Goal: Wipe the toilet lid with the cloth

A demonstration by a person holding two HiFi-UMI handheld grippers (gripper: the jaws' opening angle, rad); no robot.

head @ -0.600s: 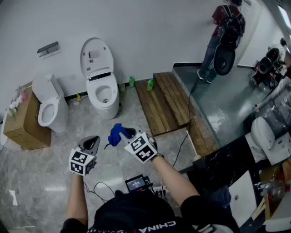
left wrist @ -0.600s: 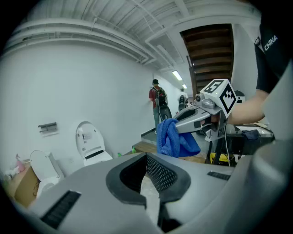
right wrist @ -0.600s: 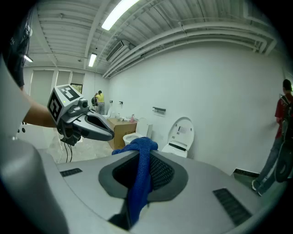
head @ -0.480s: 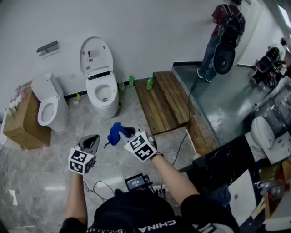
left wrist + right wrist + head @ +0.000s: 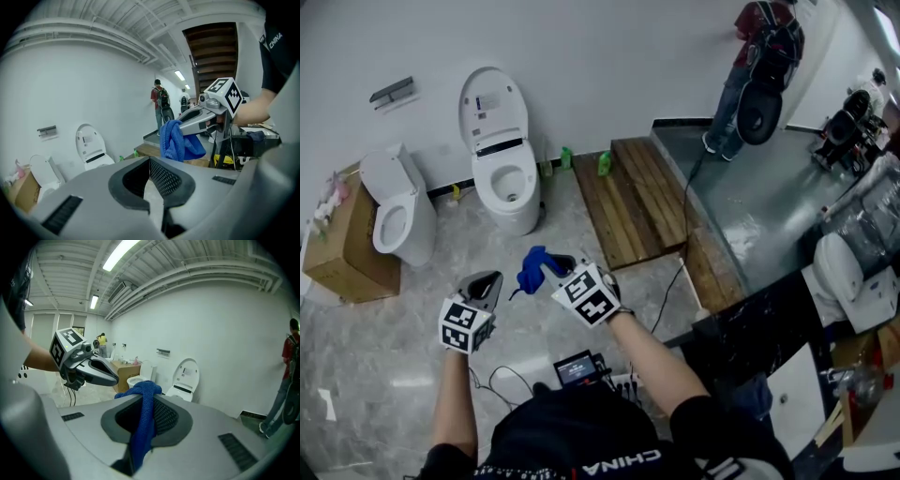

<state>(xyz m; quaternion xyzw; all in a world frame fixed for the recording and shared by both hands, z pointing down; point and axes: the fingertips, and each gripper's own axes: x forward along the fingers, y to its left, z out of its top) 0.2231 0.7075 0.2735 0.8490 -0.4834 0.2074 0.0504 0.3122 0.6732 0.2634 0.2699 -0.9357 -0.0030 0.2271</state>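
Two slight shifts against half a second ago: toilet (image 5: pixel 516 214) and its raised lid (image 5: pixel 490 105) sit a touch higher and further left in the head view, with both grippers nudged the same way. Reads as an approach under way, with no wiping begun.

Clamps the blue cloth (image 5: pixel 534 267) in the right gripper (image 5: pixel 555 266), bunched between the closed jaws and hanging off the tip, well short of the lid. Keeps the left gripper (image 5: pixel 492 278) shut on nothing, just beside the right.

Leaves open marble floor (image 5: pixel 412 319) between grippers and bowl, so probably a straight path forward. Hems that path in with a second toilet (image 5: pixel 394 211) and a cardboard box (image 5: pixel 342 253) to the left, a wooden platform (image 5: pixel 633 202) with its raised edge to the right, and green bottles (image 5: pixel 606 169) by the wall. Calls for care with the cables (image 5: pixel 499 377) lying near the feet.
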